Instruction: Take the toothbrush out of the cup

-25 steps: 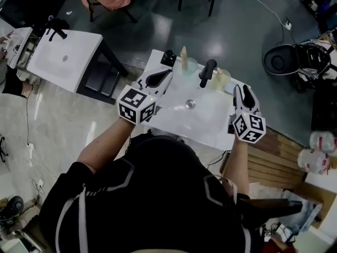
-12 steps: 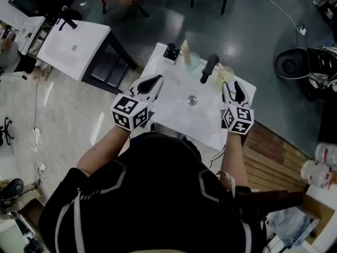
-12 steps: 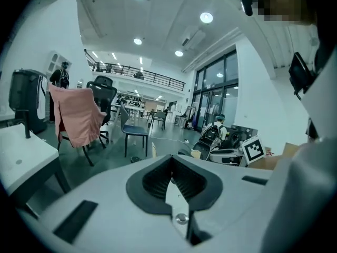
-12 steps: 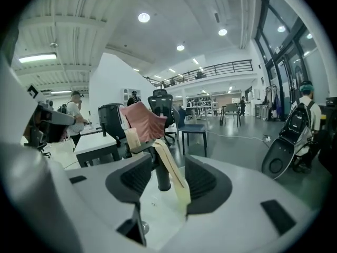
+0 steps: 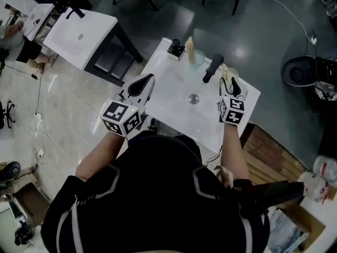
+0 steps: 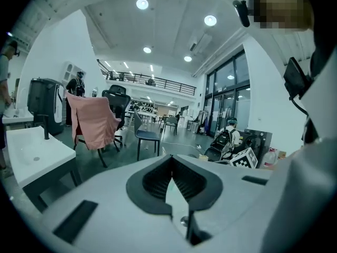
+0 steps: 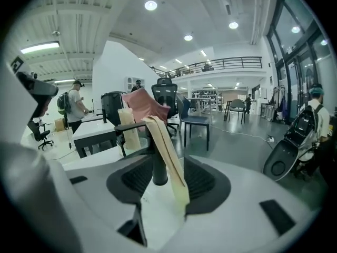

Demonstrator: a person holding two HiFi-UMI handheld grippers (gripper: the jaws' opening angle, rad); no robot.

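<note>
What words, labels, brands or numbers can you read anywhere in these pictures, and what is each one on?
Readable text: none in any view.
Left marker cube, on the left hand-held gripper: black-and-white square patterns only, no letters or digits.
Right marker cube, on the right hand-held gripper: the same, patterns only.
Background room: any signs are too small and blurred to read.

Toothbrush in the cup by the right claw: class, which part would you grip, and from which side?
Grip the toothbrush on its bare handle above the cup, coming level from the person's side: it stands tall and leaning, with the faucet close on its left. The right claw, whose jaws have just been opening, straddles it without pressing.
</note>
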